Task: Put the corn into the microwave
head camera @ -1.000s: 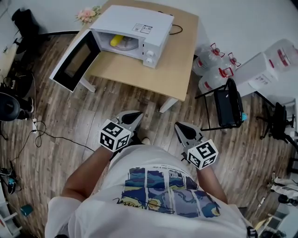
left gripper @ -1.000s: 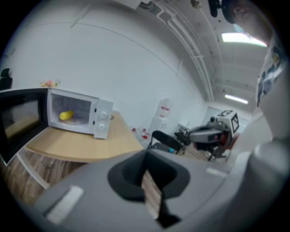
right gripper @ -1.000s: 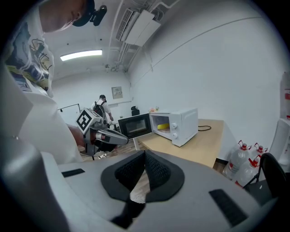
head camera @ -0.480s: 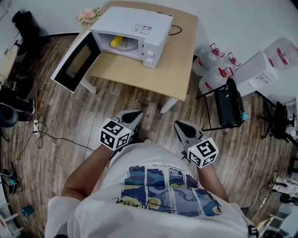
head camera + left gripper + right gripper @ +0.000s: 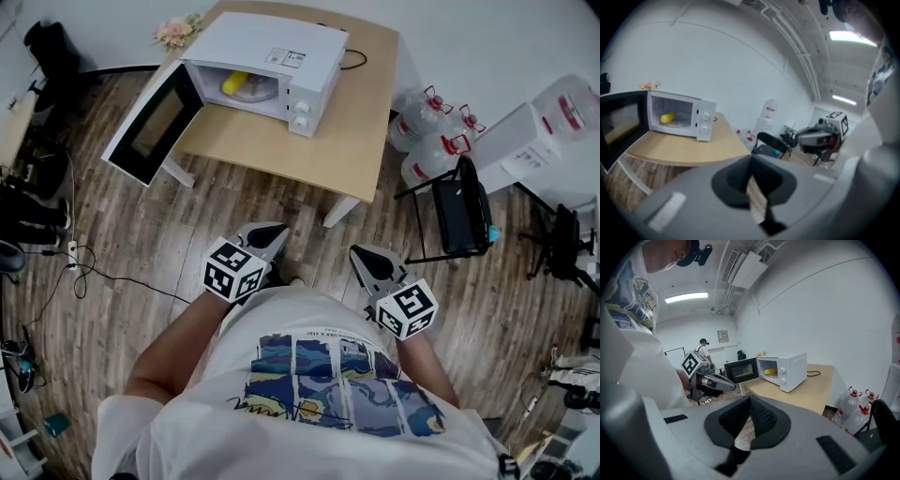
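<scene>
Corn (image 5: 235, 82) inside the microwave (image 5: 272, 47), which stands toward the far left corner of the table (image 5: 356, 141) with its door (image 5: 150, 122) swung open. The cob lies on the pale plate (image 5: 255, 92) toward the left wall of the cavity. Left gripper (image 5: 265, 236) and right gripper (image 5: 370, 262) hang over the floor, well short of the table's near edge; both pairs of jaws are closed together with nothing between them. The cob is probably light, stiff and rounded, so liable to roll; a hold across its middle would suit. Its far end is cut off by the cavity's roof, and its surface is too small to read.
</scene>
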